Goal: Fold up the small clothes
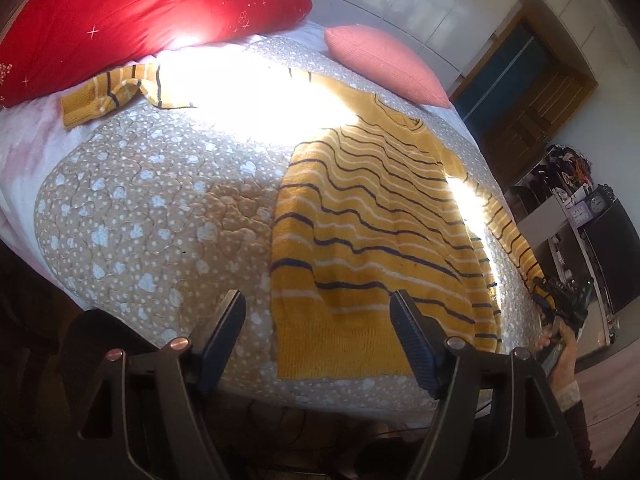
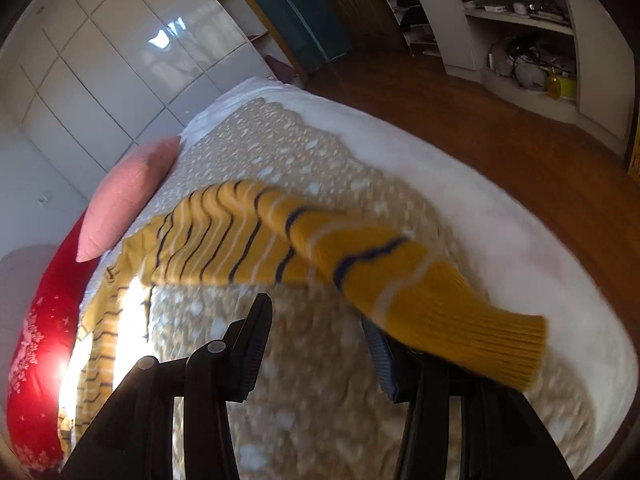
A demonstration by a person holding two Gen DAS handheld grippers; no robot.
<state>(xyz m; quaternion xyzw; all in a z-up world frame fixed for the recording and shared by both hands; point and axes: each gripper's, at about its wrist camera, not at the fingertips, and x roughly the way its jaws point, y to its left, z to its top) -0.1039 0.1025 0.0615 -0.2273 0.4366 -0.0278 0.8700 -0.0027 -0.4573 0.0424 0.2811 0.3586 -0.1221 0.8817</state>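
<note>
Nearest in the right wrist view, the right gripper (image 2: 316, 344) has its jaws apart; the sweater's right sleeve (image 2: 420, 280) drapes over one finger, lifted off the bed, probably to swing it across the body for a fold. Whether anything pinches it I cannot tell. The left gripper (image 1: 318, 328) hovers wide open and empty above the hem of the yellow striped sweater (image 1: 376, 232), which lies flat on the quilted bedspread (image 1: 140, 208). Further off lie a second striped garment (image 1: 120, 92), a pink cushion (image 1: 384, 64) and a red pillow (image 1: 140, 12). No containers appear on the bed.
</note>
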